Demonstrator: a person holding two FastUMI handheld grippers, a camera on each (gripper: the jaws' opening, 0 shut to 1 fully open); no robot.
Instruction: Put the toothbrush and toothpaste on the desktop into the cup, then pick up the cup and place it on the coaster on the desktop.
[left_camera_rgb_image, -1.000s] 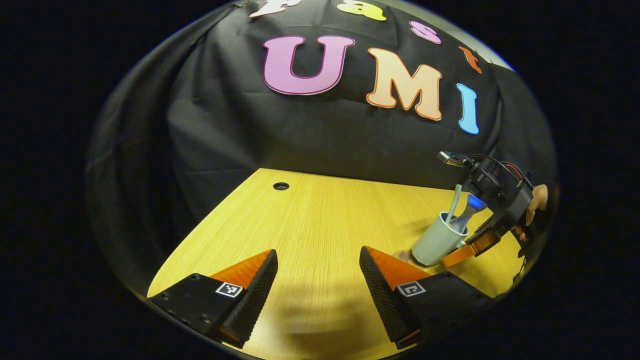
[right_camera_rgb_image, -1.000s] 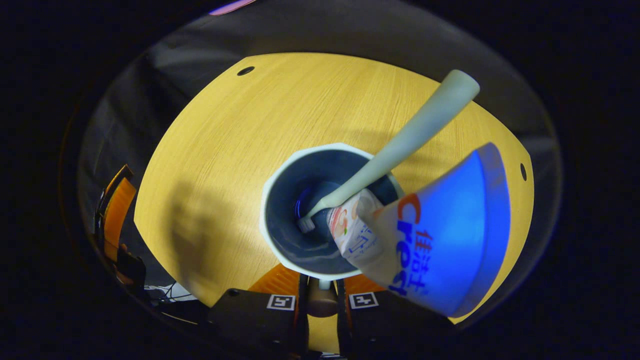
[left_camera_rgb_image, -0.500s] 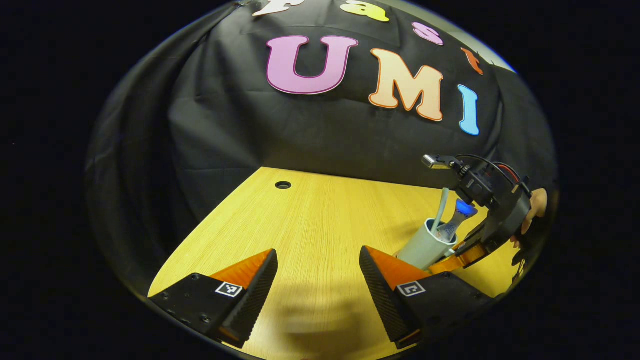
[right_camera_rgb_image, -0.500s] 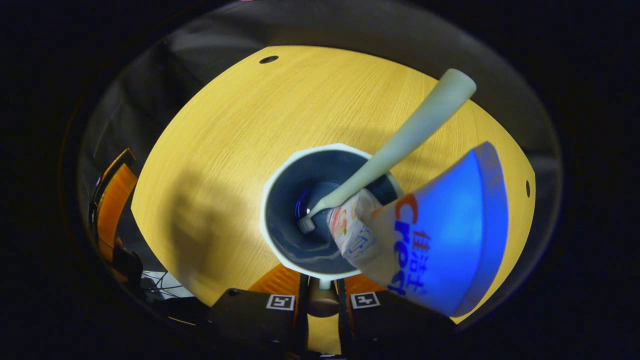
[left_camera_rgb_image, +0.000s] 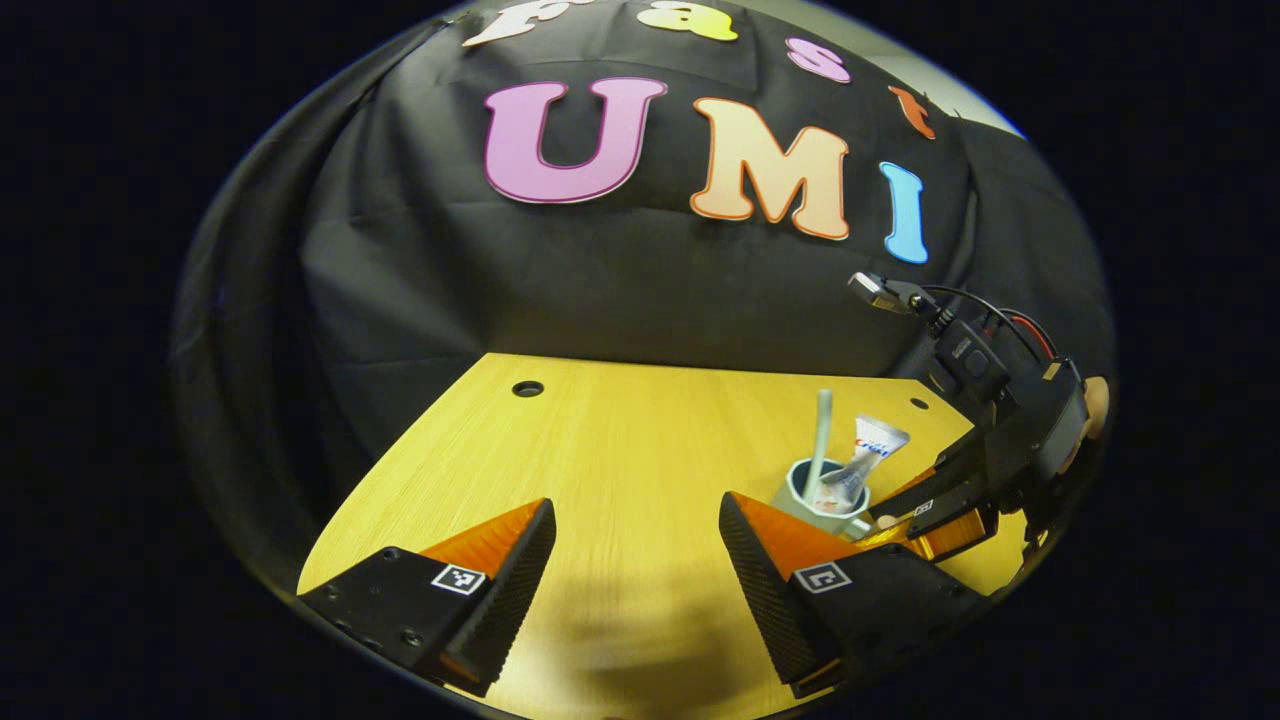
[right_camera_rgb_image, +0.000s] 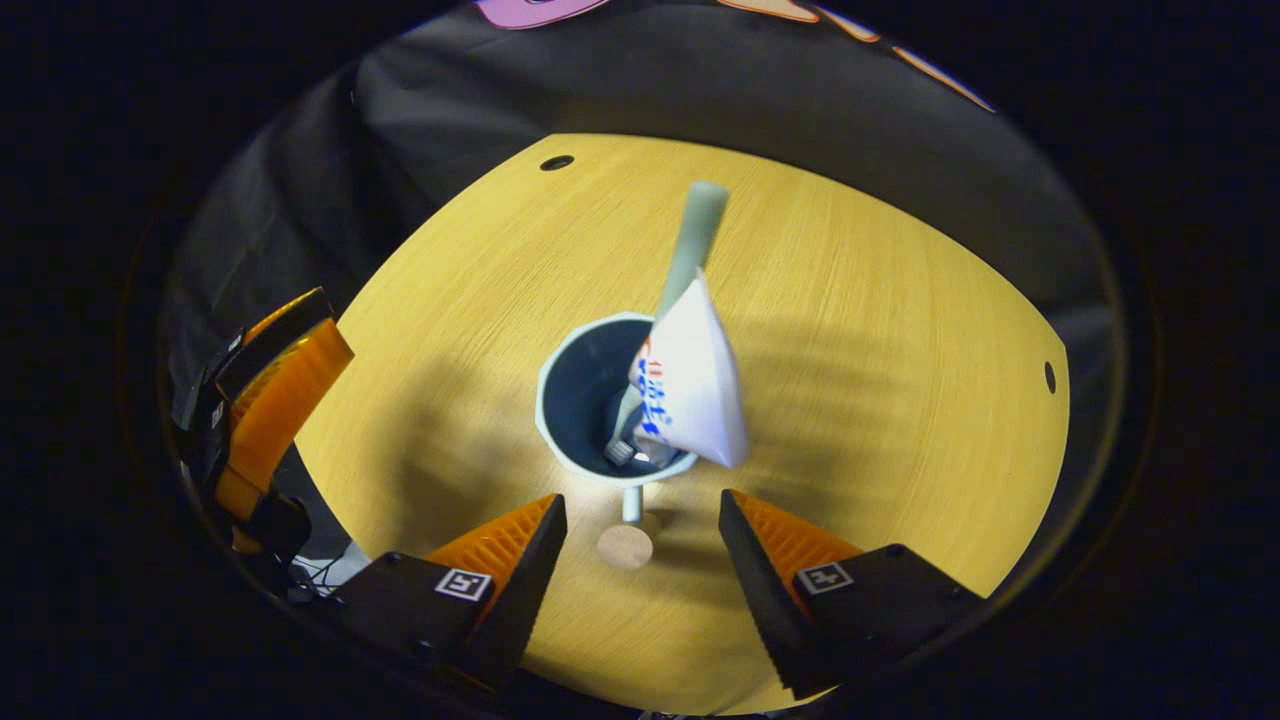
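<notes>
The pale cup (right_camera_rgb_image: 560, 345) stands upright on the wooden desktop (right_camera_rgb_image: 860, 330). The toothbrush (right_camera_rgb_image: 695, 230) and the toothpaste tube (right_camera_rgb_image: 695, 400) lean inside it. My right gripper (right_camera_rgb_image: 640, 510) is open just behind the cup, with the cup's thin handle (right_camera_rgb_image: 631, 500) and its tan round end (right_camera_rgb_image: 625, 547) between its spread fingers, untouched. In the left gripper view the cup (left_camera_rgb_image: 800, 495) stands right of centre, partly behind my own finger, and the right gripper (left_camera_rgb_image: 905, 515) sits next to it. My left gripper (left_camera_rgb_image: 635, 505) is open over bare wood. What lies under the cup's base is hidden.
Cable holes (left_camera_rgb_image: 527, 388) mark the desktop near the black cloth wall at the back. A hand (left_camera_rgb_image: 1095, 400) holds the right gripper at the far right. The left gripper (right_camera_rgb_image: 270, 400) shows at the left edge of the right gripper view.
The right gripper carried the tilted cup leftward, set it upright on the desktop, opened and let go of its handle, then drew back a little. The left gripper stayed open and turned slightly.
</notes>
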